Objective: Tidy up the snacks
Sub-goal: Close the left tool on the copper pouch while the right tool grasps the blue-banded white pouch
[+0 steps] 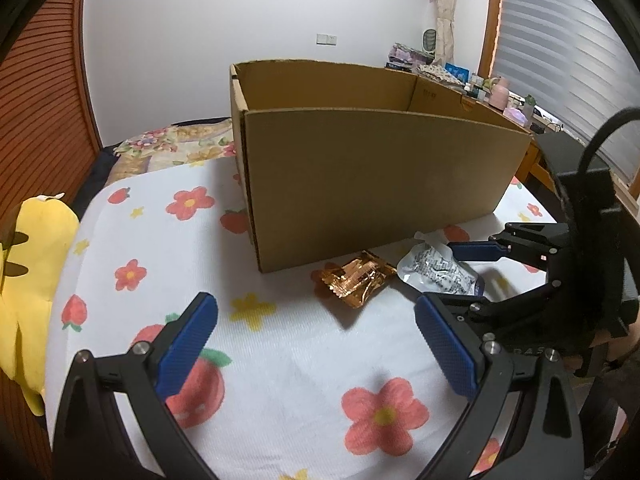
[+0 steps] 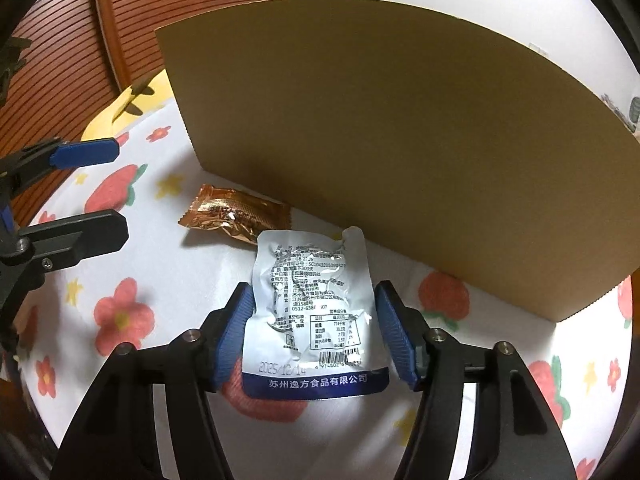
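An open cardboard box (image 1: pixel 360 176) stands on the flowered bed cover; its wall fills the right wrist view (image 2: pixel 400 140). A silver snack pouch (image 2: pixel 316 312) with a blue bottom band lies in front of the box, between the two pads of my right gripper (image 2: pixel 316 328), whose jaws are open around it with small gaps either side. The pouch (image 1: pixel 436 272) and the right gripper (image 1: pixel 452 276) also show in the left wrist view. An orange foil snack (image 1: pixel 354 280) lies beside the pouch (image 2: pixel 236 216). My left gripper (image 1: pixel 316 328) is open and empty, short of the orange snack.
A yellow plush toy (image 1: pixel 28 276) lies at the bed's left edge. A wooden slatted door (image 2: pixel 180 12) stands behind. A cluttered desk (image 1: pixel 460 76) and a window blind (image 1: pixel 560 60) are at the back right. The white flowered cover (image 1: pixel 300 380) spreads under both grippers.
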Available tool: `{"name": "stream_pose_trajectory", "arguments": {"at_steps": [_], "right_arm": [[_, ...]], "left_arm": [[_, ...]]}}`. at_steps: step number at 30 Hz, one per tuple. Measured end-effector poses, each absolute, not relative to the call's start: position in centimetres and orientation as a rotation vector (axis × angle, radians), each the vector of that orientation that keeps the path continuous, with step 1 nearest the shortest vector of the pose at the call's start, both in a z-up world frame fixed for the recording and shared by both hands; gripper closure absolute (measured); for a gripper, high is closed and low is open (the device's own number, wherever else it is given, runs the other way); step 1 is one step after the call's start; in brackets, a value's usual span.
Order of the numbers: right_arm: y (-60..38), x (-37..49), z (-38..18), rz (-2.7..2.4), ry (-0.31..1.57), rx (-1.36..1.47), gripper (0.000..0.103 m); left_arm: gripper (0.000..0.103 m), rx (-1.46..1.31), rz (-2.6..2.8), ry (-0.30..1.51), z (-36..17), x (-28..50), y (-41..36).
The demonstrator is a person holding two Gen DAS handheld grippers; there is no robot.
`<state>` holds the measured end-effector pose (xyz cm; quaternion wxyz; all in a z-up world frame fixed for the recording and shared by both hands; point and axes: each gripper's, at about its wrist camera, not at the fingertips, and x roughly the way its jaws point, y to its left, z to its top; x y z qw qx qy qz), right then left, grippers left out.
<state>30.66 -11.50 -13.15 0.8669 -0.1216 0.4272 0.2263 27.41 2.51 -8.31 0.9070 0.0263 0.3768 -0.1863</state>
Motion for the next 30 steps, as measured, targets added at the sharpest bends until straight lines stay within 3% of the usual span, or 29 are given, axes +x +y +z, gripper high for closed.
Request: {"name": "stream_pose_trajectory", "arguments": {"at_steps": [13,15,17,19,30], "right_arm": [[-14.9,28.5,-12.4,0.504,0.918,-0.15,0.041],[-15.6,27.9,-12.3,0.496,0.913,-0.143,0.041],[-16.5,27.3,-12.1,0.482,0.909,-0.134,0.041],[-17.5,26.5,-11.9,0.469,0.904,-0.123,0.041],[-19.5,23.8,-12.8,0.398,0.9,-0.166,0.041]], "left_arm": [[0.016,0.208,-0.475,0.81,-9.2,29.5,-1.7],[0.024,0.235,-0.488,0.809,-9.2,29.7,-2.2],[0.038,0.259,-0.503,0.818,-9.2,30.0,-2.6],[0.043,0.269,-0.53,0.825,-9.1,30.2,-3.0],[0.043,0.34,-0.536,0.884,-10.1,31.2,-4.5]]}}
